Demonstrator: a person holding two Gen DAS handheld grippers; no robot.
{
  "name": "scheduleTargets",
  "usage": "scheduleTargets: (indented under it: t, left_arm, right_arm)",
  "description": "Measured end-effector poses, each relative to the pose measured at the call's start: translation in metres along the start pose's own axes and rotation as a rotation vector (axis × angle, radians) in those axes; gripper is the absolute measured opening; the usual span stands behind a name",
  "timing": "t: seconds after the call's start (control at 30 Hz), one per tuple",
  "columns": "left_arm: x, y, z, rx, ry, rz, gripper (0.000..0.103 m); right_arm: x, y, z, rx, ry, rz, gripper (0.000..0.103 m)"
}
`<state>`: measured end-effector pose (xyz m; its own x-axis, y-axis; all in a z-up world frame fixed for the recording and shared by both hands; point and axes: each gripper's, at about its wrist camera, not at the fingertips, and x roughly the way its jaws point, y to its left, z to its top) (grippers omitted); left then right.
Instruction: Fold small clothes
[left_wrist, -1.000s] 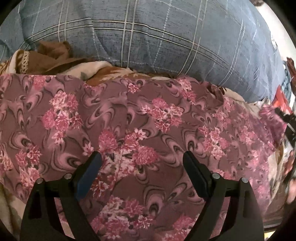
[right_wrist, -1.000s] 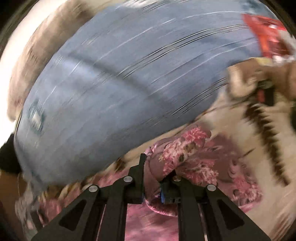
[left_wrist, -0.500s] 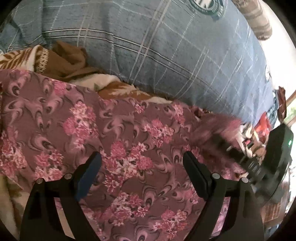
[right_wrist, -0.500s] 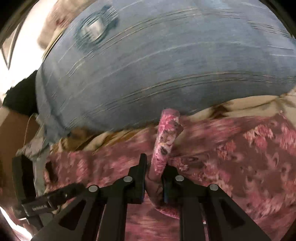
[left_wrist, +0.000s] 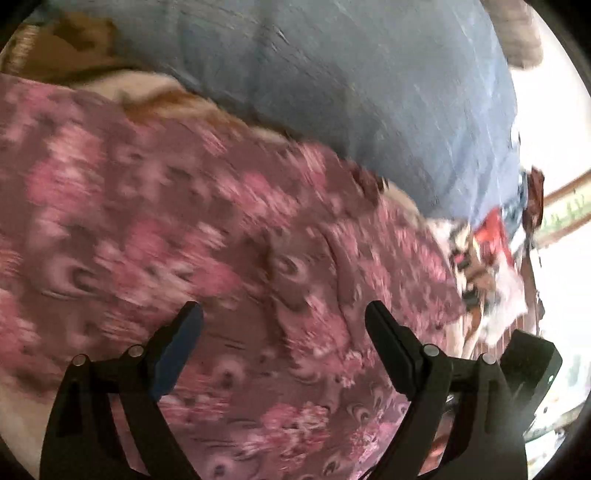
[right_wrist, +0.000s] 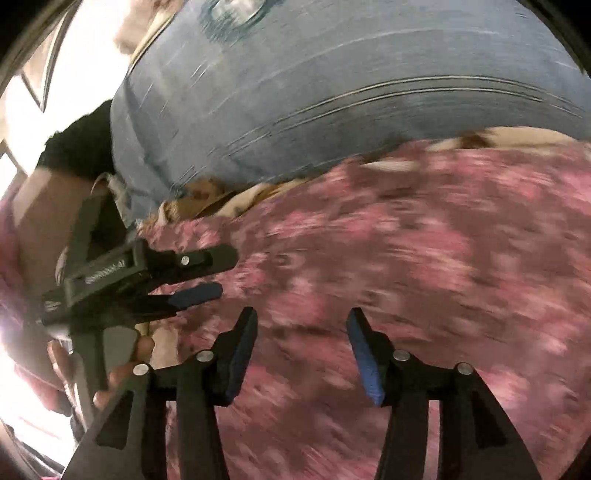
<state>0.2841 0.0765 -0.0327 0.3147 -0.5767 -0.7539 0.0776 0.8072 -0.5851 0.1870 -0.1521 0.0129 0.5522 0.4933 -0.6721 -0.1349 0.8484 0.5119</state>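
Two claws gaping, left claw (left_wrist: 284, 314), right claw (right_wrist: 301, 321), soft floral cloth (left_wrist: 221, 240)

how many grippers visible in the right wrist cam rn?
2. The right gripper sits bottom centre, jaws apart over the floral cloth. The left gripper comes in from the left edge, jaws also apart.

No wording can be made out for certain. In the right wrist view the left tool (right_wrist: 207, 275) carries a line of pale lettering along its black body, too smeared to read. The blue pillow (right_wrist: 332, 92) bears a round printed emblem, also blurred.
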Motion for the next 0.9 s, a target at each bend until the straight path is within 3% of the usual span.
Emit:
scheduleTargets:
  t: [0.1, 0.13, 0.23, 0.3, 0.4, 0.5, 0.6, 0.7, 0.8, 0.9]
  left_arm:
    - [0.010, -0.023, -0.009, 0.086, -0.037, 0.069, 0.089]
    - [0.012, -0.031, -0.012, 0.107, -0.036, 0.050, 0.087]
    - [0.016, -0.044, -0.018, 0.114, -0.034, 0.005, 0.051]
    - [0.021, -0.055, -0.021, 0.152, -0.036, 0.041, 0.009]
    - [0.016, -0.060, -0.017, 0.131, -0.061, 0.072, 0.006]
    - [-0.009, -0.054, -0.008, 0.097, -0.138, 0.108, 0.004]
    - [-0.028, -0.038, 0.000, 0.046, -0.169, 0.120, 0.004]
    - [-0.040, -0.025, 0.002, 0.012, -0.201, 0.185, 0.003]
    - [-0.047, -0.012, 0.003, -0.030, -0.205, 0.178, 0.001]
    - [-0.047, -0.006, 0.000, -0.030, -0.221, 0.243, 0.001]
  right_arm:
    - [-0.038, -0.042, -0.008, 0.076, -0.051, -0.043, 0.057]
    - [-0.055, -0.060, -0.013, 0.112, -0.080, -0.057, 0.057]
    - [-0.081, -0.091, -0.023, 0.186, -0.140, -0.088, 0.057]
    - [-0.097, -0.114, -0.026, 0.244, -0.173, -0.099, 0.057]
    - [-0.118, -0.147, -0.028, 0.364, -0.244, -0.078, 0.057]
    - [-0.126, -0.168, -0.028, 0.440, -0.296, -0.044, 0.057]
    - [-0.126, -0.184, -0.022, 0.480, -0.307, -0.027, 0.058]
    - [-0.120, -0.195, -0.016, 0.503, -0.315, -0.032, 0.058]
    - [-0.121, -0.196, -0.019, 0.563, -0.353, 0.076, 0.058]
    - [-0.112, -0.193, -0.019, 0.563, -0.333, 0.136, 0.058]
